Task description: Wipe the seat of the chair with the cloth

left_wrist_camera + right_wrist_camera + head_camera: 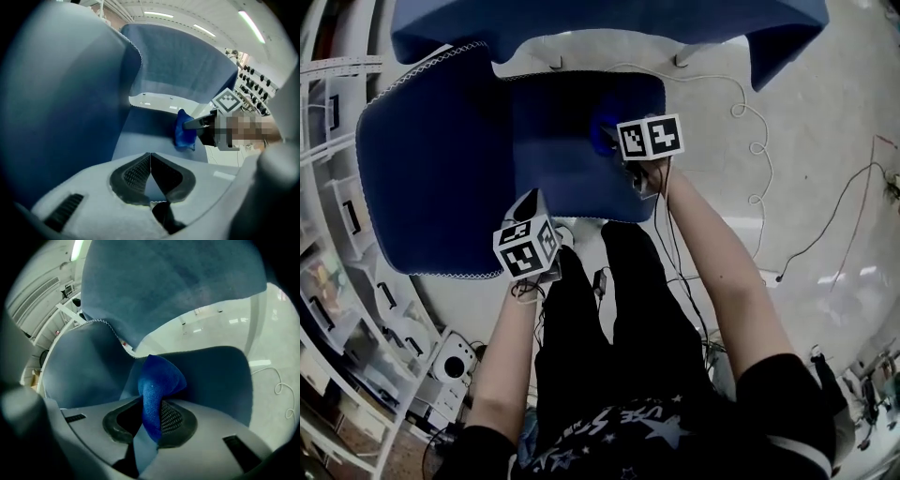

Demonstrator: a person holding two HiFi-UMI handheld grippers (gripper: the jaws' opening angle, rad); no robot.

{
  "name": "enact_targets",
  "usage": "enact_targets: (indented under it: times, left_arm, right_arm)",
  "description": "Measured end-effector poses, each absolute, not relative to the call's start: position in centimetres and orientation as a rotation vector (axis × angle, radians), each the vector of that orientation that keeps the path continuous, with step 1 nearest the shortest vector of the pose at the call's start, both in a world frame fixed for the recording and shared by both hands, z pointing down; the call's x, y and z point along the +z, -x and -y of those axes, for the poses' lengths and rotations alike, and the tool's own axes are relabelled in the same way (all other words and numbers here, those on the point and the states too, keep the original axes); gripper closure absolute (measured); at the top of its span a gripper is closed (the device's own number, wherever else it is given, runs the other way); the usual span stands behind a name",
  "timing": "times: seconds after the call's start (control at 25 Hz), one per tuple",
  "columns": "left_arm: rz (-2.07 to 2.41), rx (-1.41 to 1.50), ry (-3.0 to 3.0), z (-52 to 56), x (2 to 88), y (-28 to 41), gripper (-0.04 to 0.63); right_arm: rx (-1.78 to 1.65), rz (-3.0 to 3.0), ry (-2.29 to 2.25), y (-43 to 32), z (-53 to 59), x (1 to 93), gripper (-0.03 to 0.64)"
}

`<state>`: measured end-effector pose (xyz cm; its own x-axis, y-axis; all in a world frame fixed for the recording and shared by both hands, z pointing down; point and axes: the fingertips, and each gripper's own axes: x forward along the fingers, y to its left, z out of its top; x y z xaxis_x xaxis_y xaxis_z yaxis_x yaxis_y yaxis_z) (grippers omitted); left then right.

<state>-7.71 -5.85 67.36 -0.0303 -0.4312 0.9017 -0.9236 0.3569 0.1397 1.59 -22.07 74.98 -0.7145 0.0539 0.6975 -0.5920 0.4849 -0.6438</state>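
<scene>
clamping cloth (pixel 157 380), right gripper (pixel 149 420); jaws indistinct overhead

Floor (pixel 825 187): pale, glossy, streaked with light reflections.

On it:
- Blue upholstered chair (pixel 441 159); two pale legs visible through gap between back and seat.
- White cable (pixel 755 141): run of loops right of chair, apart from seat.
- Dark cable (pixel 830 220): thin, curving in from right edge, ending at small plug.
- Red wire (pixel 865 187): far right.
- White box with round face (pixel 450 361): lower left, just beside white shelving (pixel 337 234) along left edge.
</scene>
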Motion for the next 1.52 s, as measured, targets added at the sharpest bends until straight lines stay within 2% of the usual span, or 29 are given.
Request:
enact_targets:
  times: [0.32,0.68,1.04,1.52]
  left_arm:
    - [1.626,0.603,-1.25,3.0,67.5,7.3,0.574]
    - [1.591,0.608,-1.335,1.5,67.6,7.2,0.574]
    - [1.564,0.598,-1.343,1.2,68.0,8.1,0.575]
    - [1.483,0.654,-1.395,3.2,68.7,5.8,0.575]
  right_arm:
    - [1.288,2.098,-0.254,8.8,16.4,75.3,0.546]
    - [1.335,2.083,-0.177,15.3,12.7,76.5,0.548]
    - [1.328,2.075,-0.245,14.5,13.2,77.3,0.548]
    - [1.381,2.028,-0.425,6.5,16.3,78.1,0.546]
